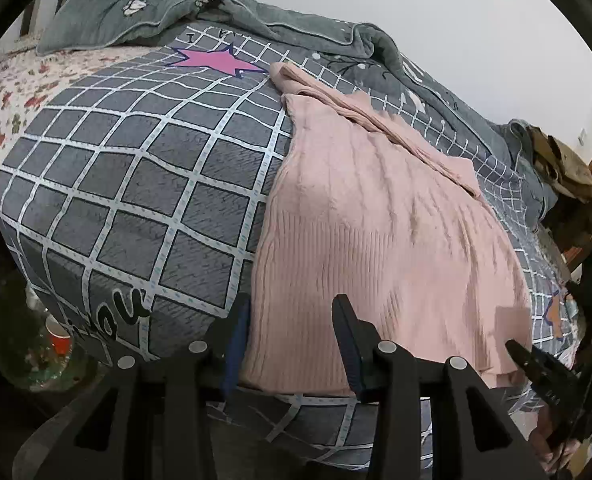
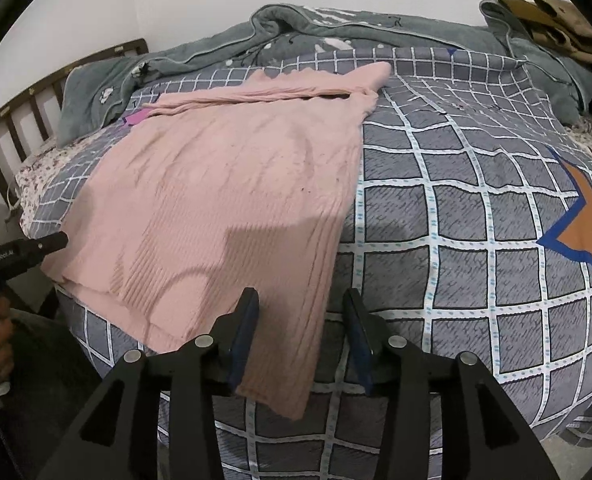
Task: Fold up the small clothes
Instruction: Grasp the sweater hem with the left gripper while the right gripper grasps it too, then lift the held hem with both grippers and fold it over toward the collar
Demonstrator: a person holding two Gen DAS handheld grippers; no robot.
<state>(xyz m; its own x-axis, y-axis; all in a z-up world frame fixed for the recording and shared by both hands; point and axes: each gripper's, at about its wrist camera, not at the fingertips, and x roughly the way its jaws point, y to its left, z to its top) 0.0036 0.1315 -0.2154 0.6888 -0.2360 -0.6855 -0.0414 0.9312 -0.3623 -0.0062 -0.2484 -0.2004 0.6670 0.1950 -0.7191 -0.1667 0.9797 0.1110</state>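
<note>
Garment: pink cable-knit sweater lies flat on the grey checked duvet, ribbed hem at the near edge of the bed, sleeves folded across the far end.
Left gripper: jaws spread, nothing held; the sweater's left hem corner sits between the fingers.
Right gripper: jaws spread, nothing held; the right hem corner lies between the fingers.
Risk, layers: the hem appears to be doubled; a shallow pinch is likely to lift only the top layer and skew the fold.
Risk, bedding: a deep bite could catch the duvet with the knit.
Risk, sleeves: an uneven lift may spill the folded sleeves off the body.
Edges: hem corners overhang the bed's front edge; the right corner droops lowest.
Open room: bare duvet on both sides; the rumpled grey blanket crowds the far end, just beyond the collar.
</note>
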